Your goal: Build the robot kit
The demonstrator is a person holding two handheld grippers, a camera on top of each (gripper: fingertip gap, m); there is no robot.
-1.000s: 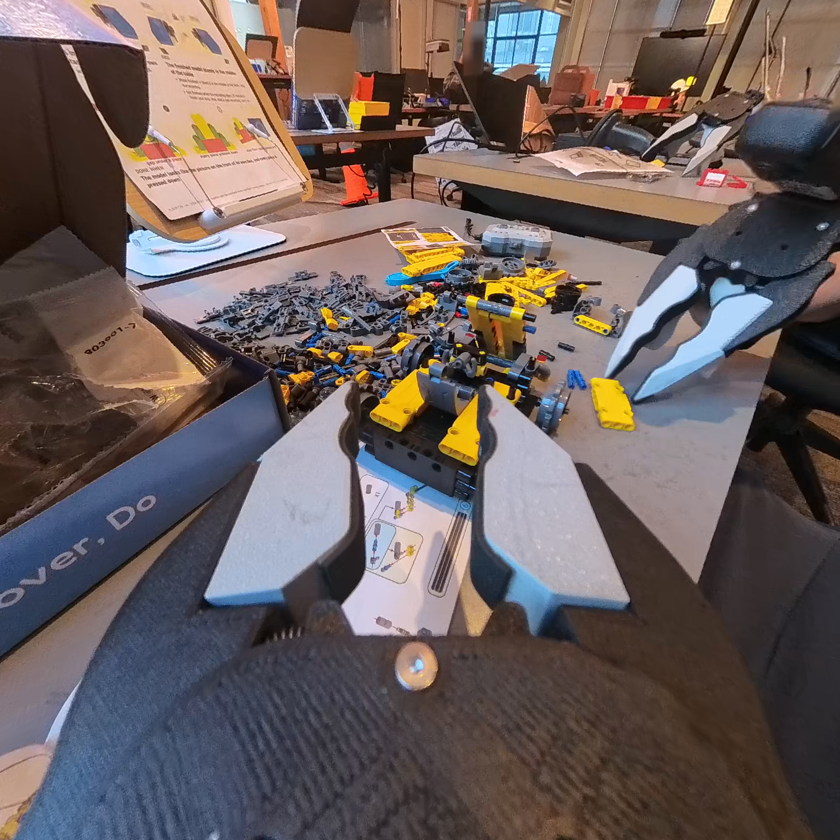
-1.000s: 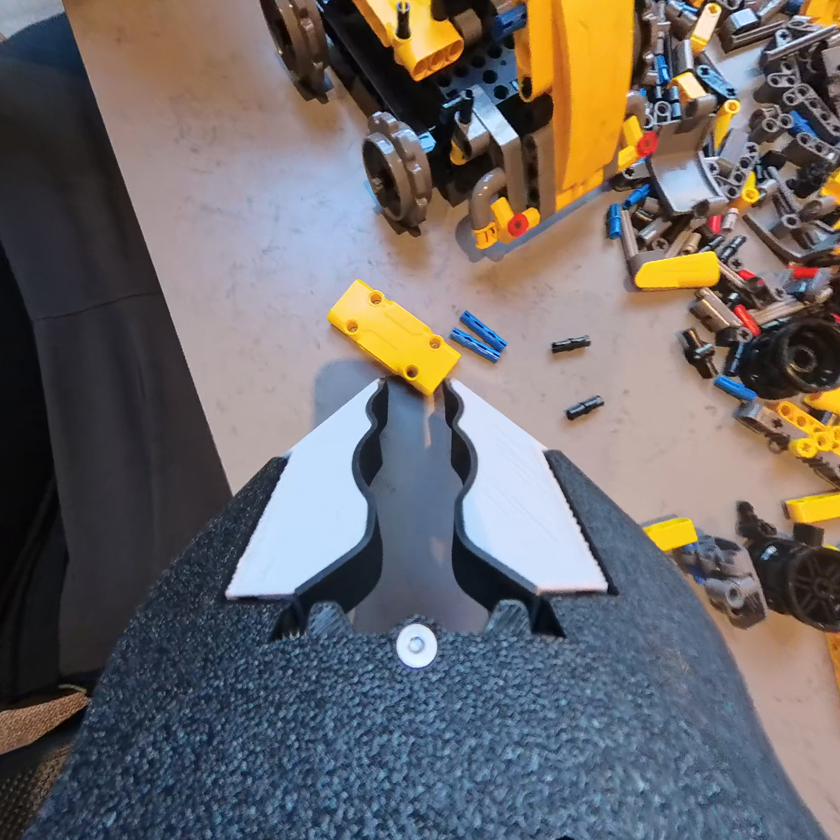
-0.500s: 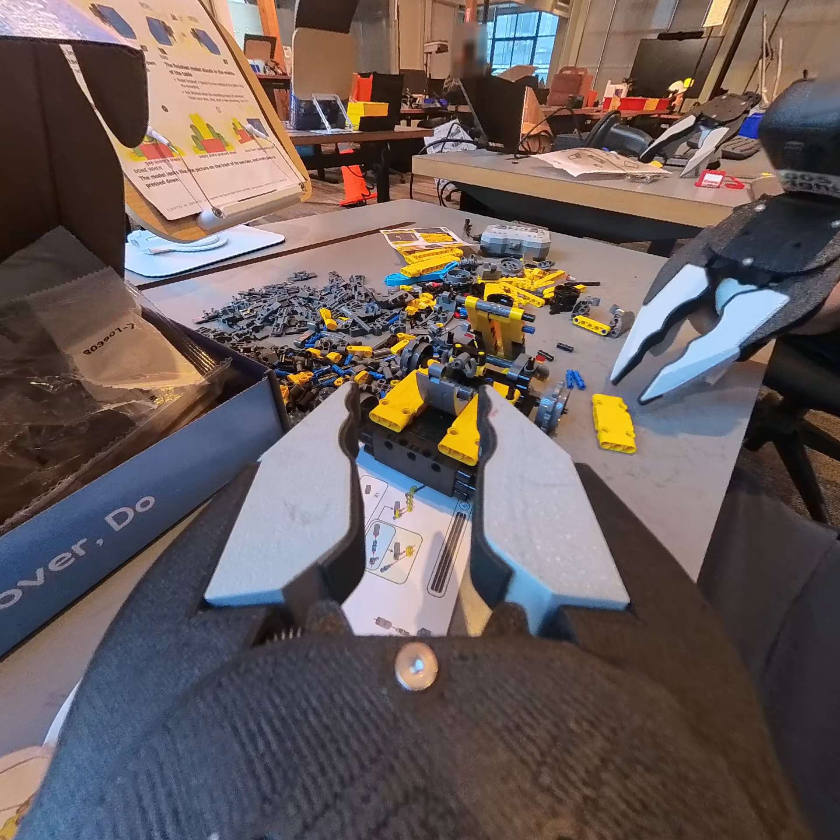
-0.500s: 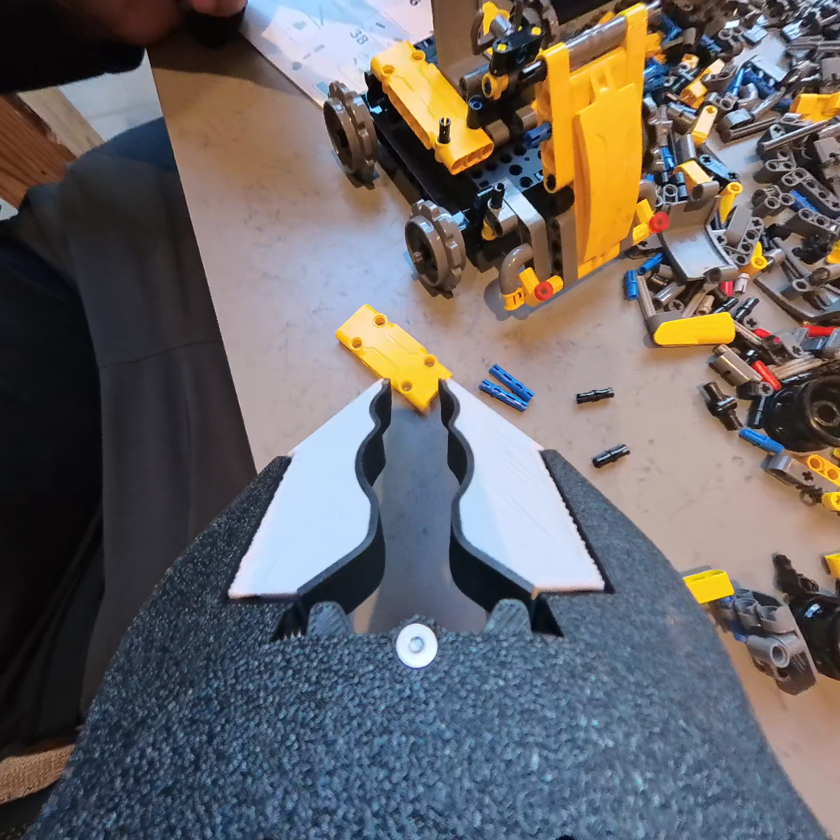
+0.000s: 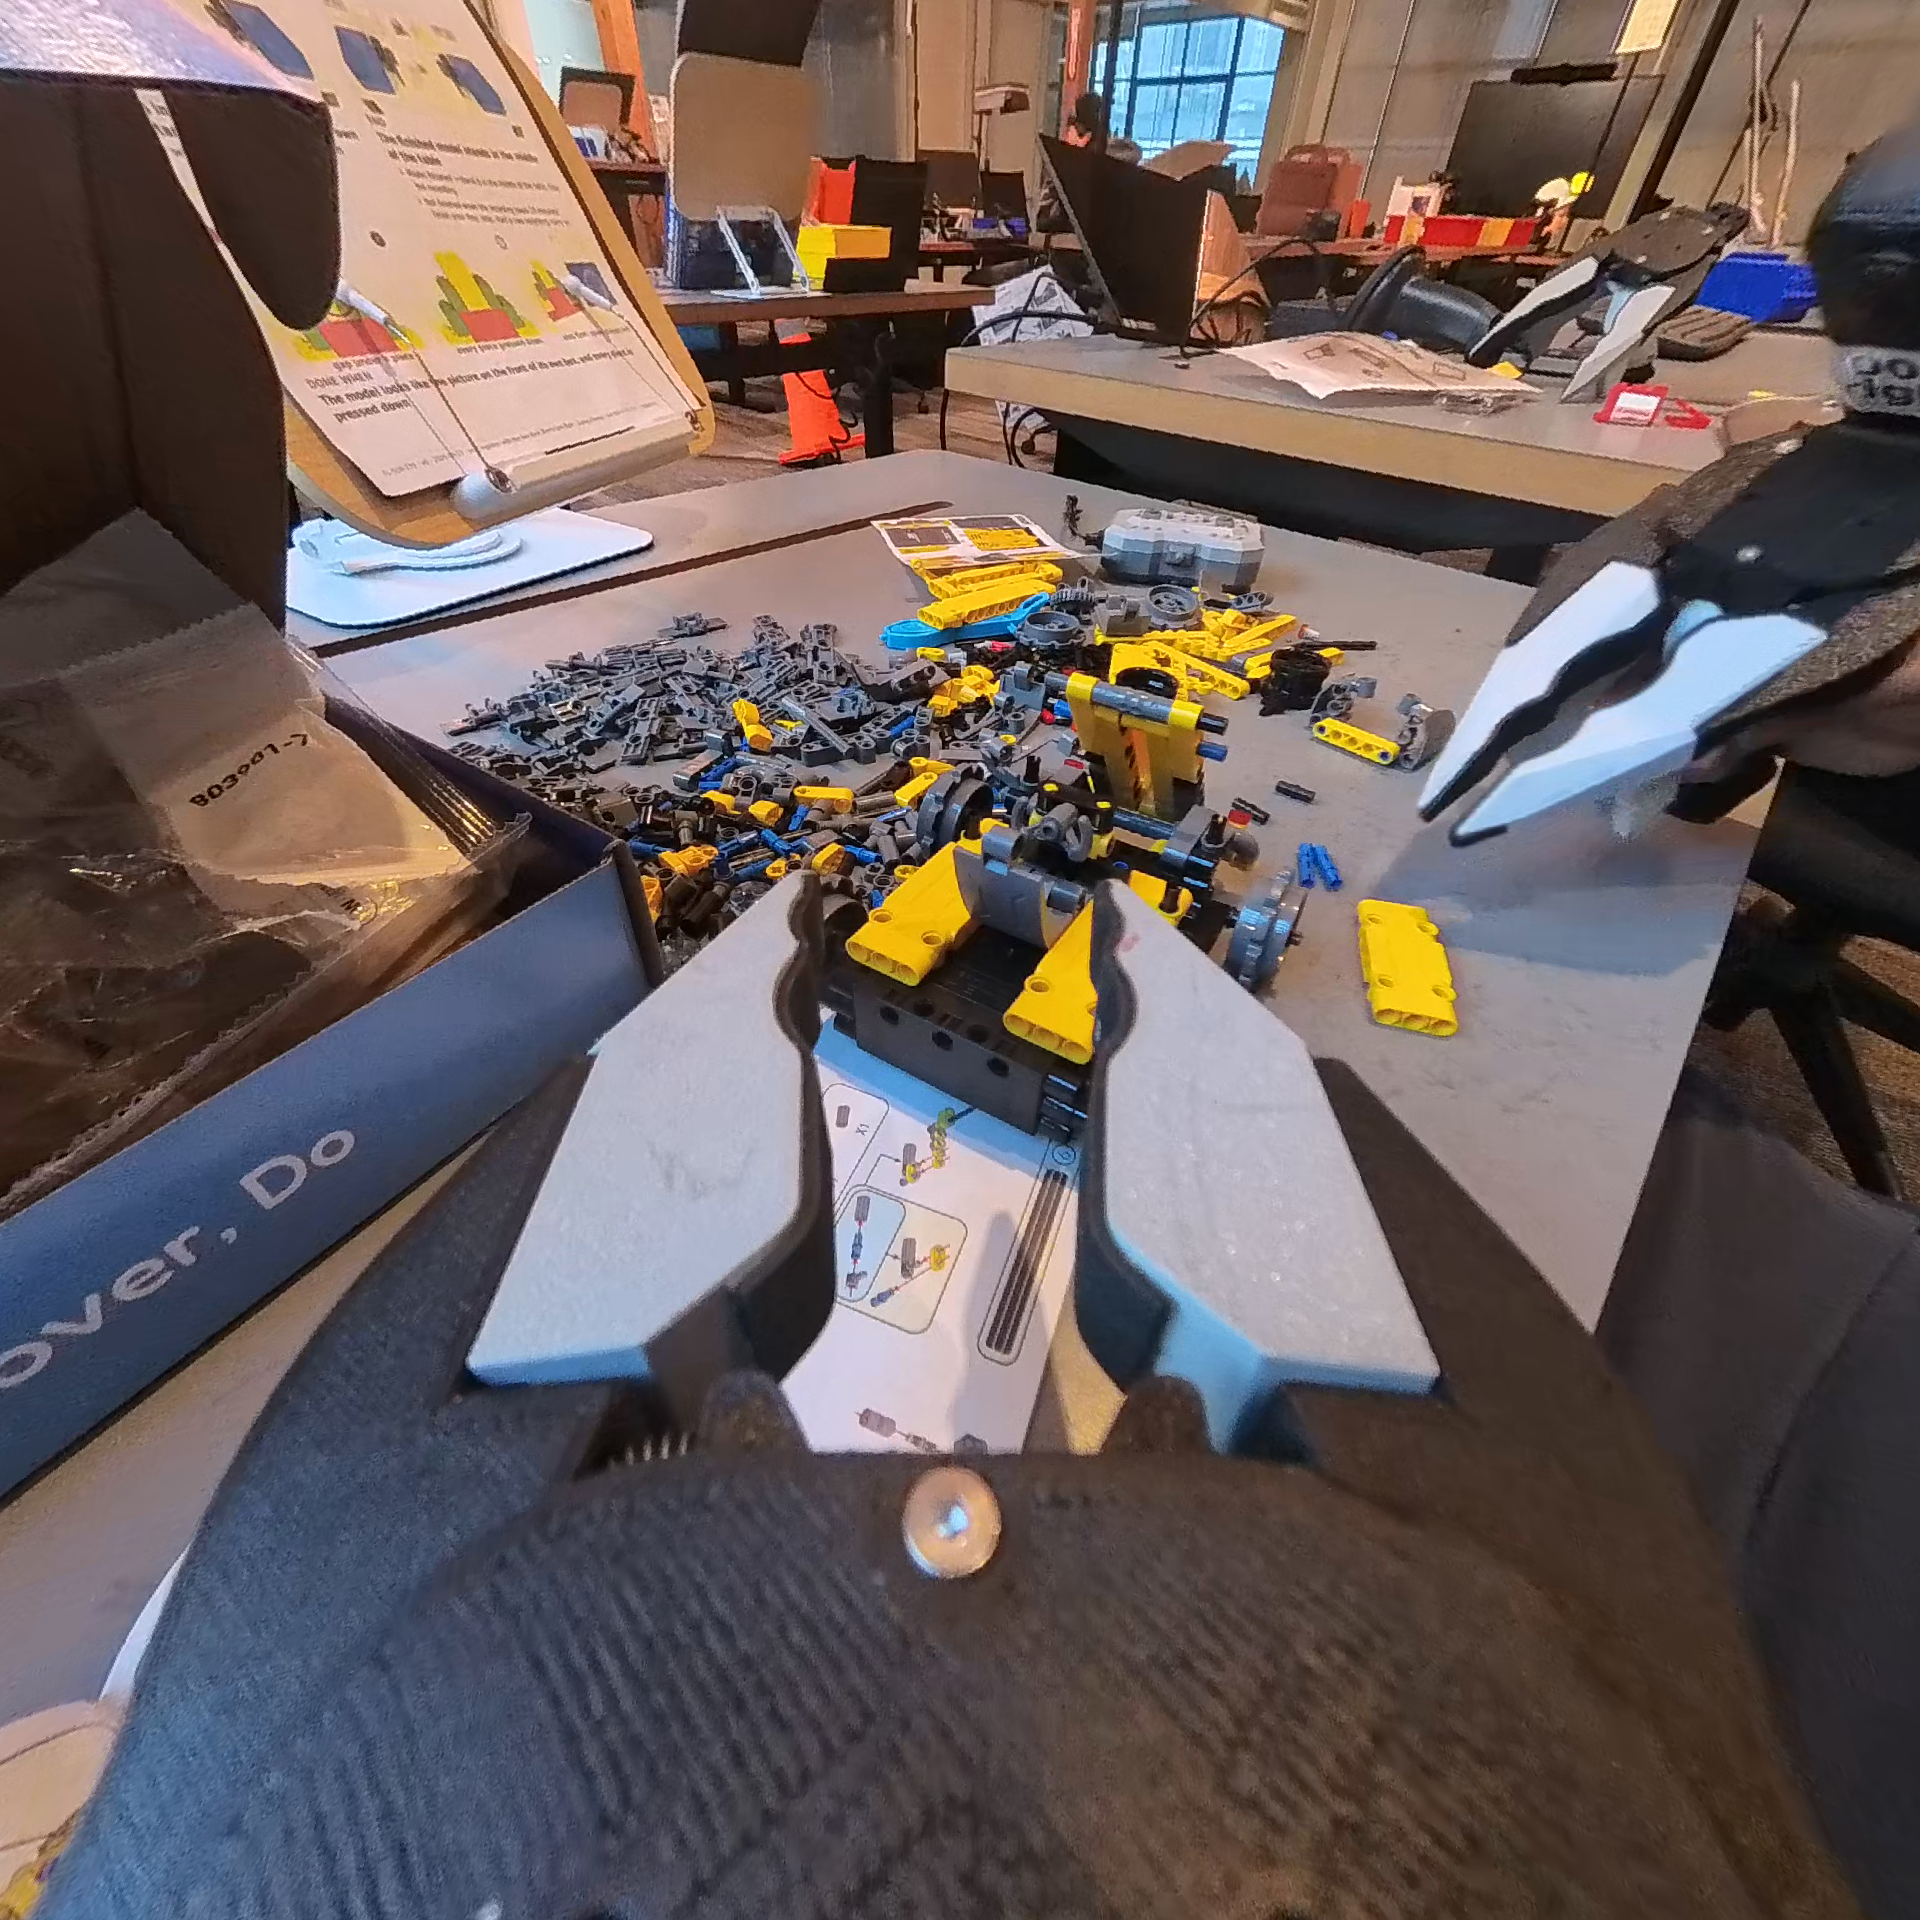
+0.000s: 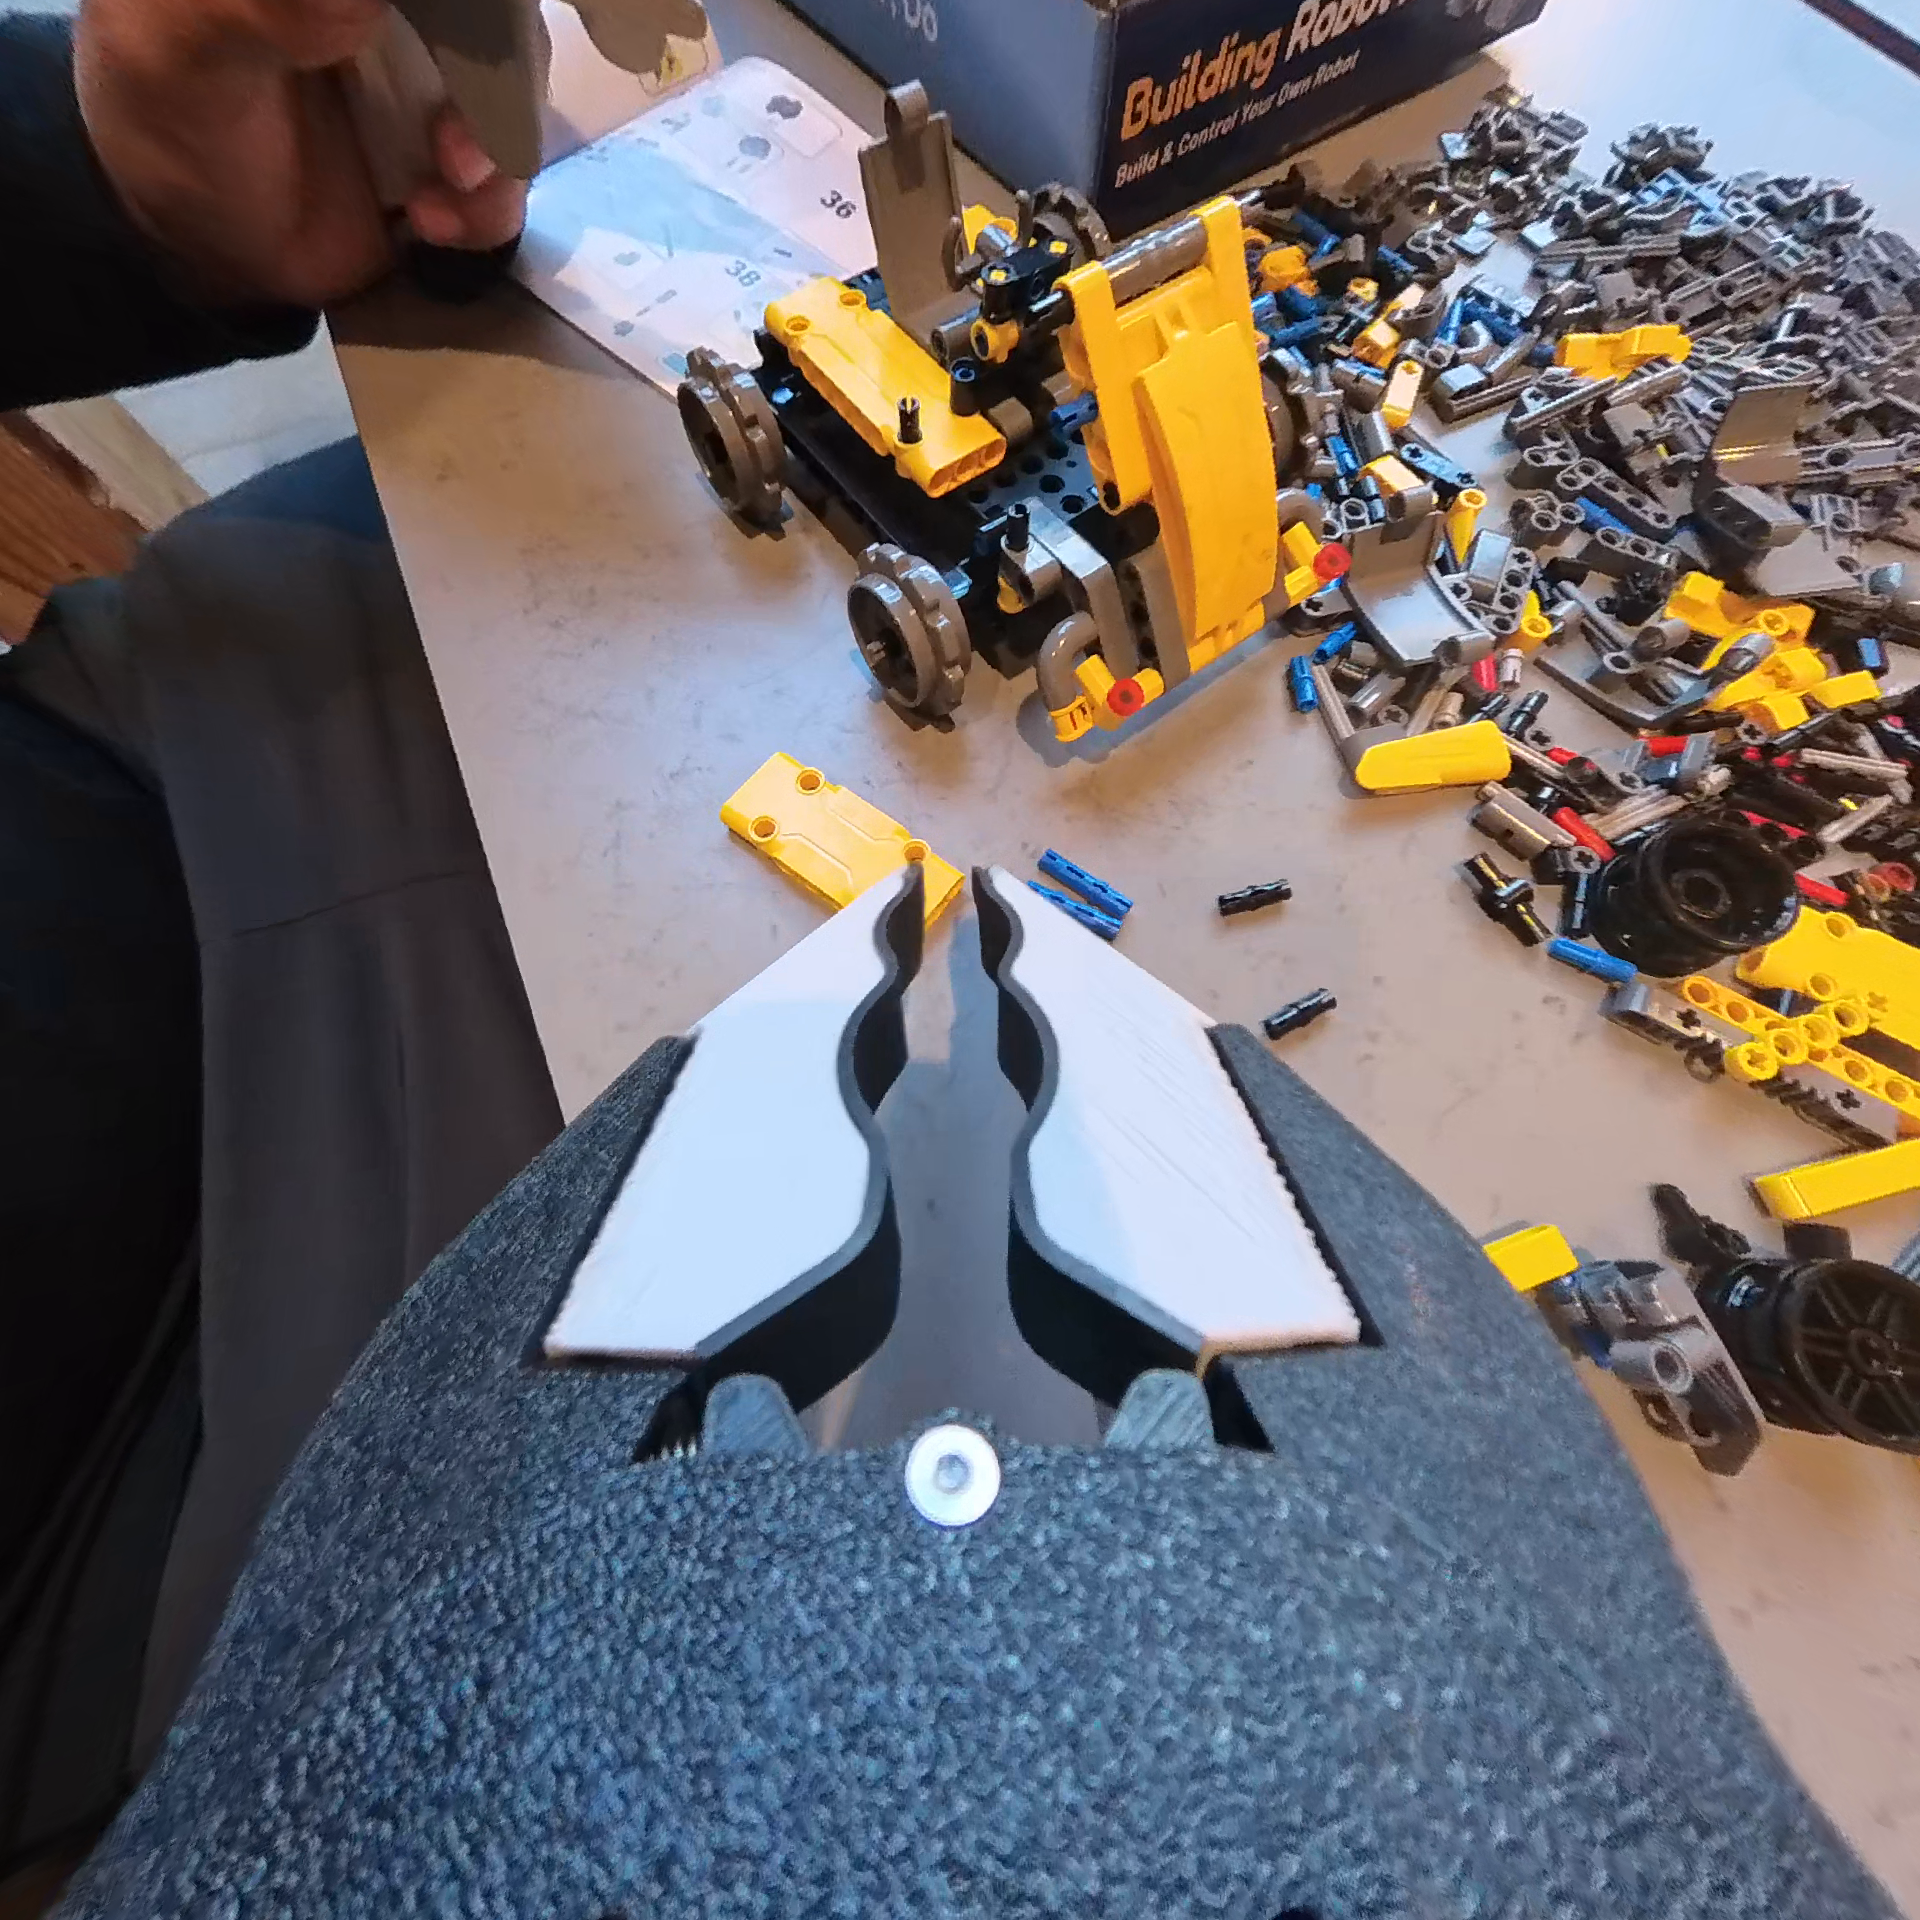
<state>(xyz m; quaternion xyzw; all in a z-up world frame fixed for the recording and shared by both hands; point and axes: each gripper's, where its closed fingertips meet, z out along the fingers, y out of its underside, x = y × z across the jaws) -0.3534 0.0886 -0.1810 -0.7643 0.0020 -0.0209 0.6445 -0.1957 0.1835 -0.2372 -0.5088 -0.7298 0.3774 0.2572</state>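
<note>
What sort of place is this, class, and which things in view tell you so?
Probably a shared workshop or lab. A grey table holds a half-built yellow and black model vehicle and loose building parts. Behind stand more work tables, a dark monitor and coloured bins.

Writing can be read in several places, though its words are not given here. In the left wrist view, white lettering runs along the blue box side (image 5: 312,1143) at lower left, and a black number is printed on a white bag label (image 5: 239,790) above it. Printed lines are carried by the propped sheet (image 5: 468,260) at upper left. Step numbers are borne by the booklet (image 5: 935,1226) at centre. A lettered band is worn by the right gripper (image 5: 1449,821) at the right edge. In the right wrist view, orange and white lettering is shown on the box (image 6: 1247,83) at top.
</note>
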